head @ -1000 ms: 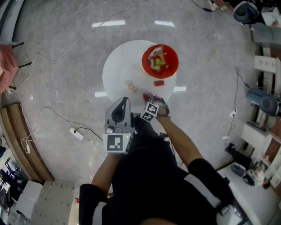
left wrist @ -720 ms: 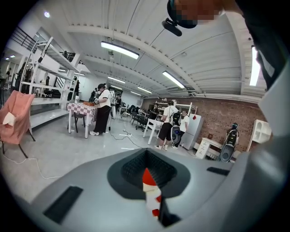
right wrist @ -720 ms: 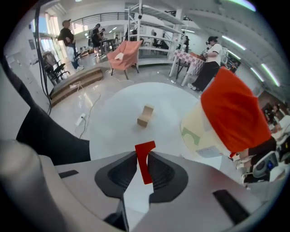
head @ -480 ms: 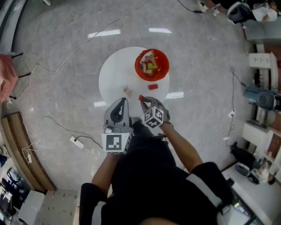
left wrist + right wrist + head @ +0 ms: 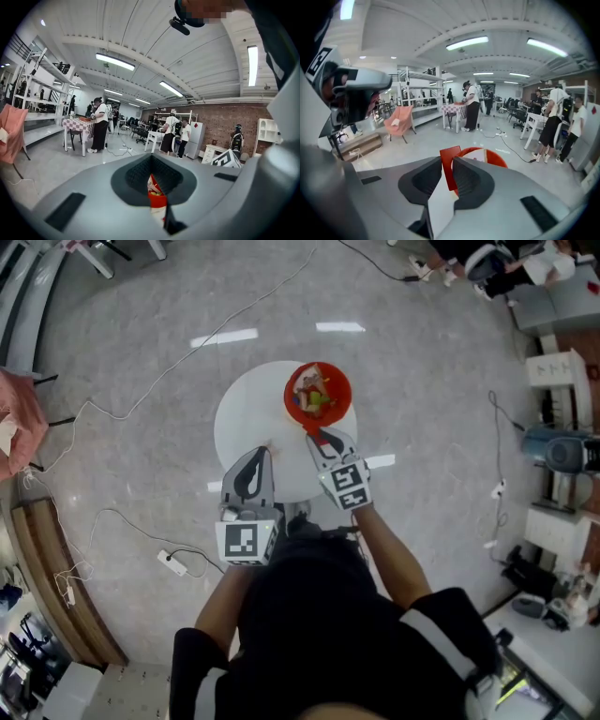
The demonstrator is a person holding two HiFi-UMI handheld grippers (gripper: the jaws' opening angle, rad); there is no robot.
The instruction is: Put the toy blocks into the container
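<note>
Left gripper (image 5: pixel 260 456): its fingers are pressed together but for a thin slit, with nothing held between them. It hangs over the near edge of the bench, to the left of the right fingers.
Right gripper (image 5: pixel 323 440): its fingers pinch a red block and are tilted downward. In the right gripper view (image 5: pixel 449 165) the two dark pads press on the block's flat sides.
Red block (image 5: pixel 450 169): it stands upright between the right fingers, its top edge rising above them. In the head view it shows as a small red patch (image 5: pixel 316 435) at the fingertips.
Container (image 5: pixel 290 401): a round red bowl just beyond the right fingertips. Its rim (image 5: pixel 499 160) shows behind the block, and it is also seen through the left fingers' slit (image 5: pixel 157 202).
Toy blocks (image 5: pixel 315 395): a mixed heap of green, red and pale pieces lies inside the container, ahead of both pairs of fingers.
Bench (image 5: pixel 236 423): a round white top that carries the container, under and beyond the fingers.
Floor (image 5: pixel 141 343): glossy grey, with a cable (image 5: pixel 122 413) trailing well off to the left of the left fingers.
</note>
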